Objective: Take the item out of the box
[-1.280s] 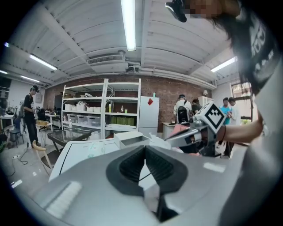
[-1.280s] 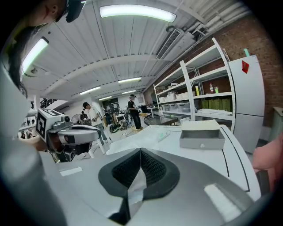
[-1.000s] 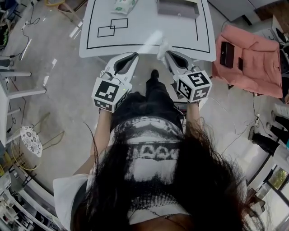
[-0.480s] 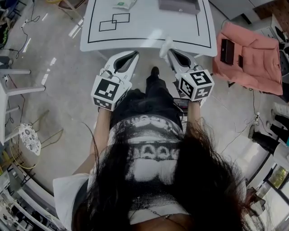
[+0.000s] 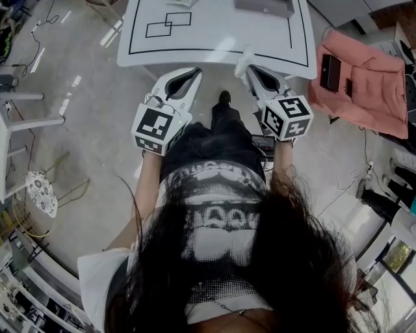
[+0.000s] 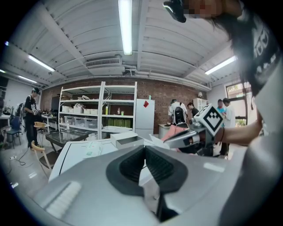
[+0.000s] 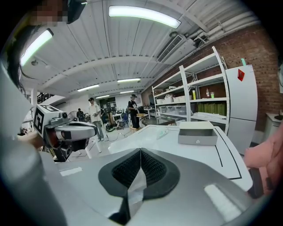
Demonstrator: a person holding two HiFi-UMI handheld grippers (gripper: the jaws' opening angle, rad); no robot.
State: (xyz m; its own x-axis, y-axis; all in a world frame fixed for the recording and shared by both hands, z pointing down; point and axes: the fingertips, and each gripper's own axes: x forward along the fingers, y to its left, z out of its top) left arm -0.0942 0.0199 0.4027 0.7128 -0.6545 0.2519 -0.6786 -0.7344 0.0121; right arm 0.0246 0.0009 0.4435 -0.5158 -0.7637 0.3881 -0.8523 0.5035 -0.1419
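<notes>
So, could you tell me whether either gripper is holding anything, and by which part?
The left gripper is shut on nothing. The right gripper is shut; a small white thing shows at its tip, but whether it is pinched cannot be told.

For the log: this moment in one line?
left gripper shut | right gripper shut | both at table's near edge | box far side

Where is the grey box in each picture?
Head view: box at the top edge, right of middle, cut off.
Left gripper view: box in the middle.
Right gripper view: box right of middle.
Shared landmark: the white table with black lines, under the box.
</notes>
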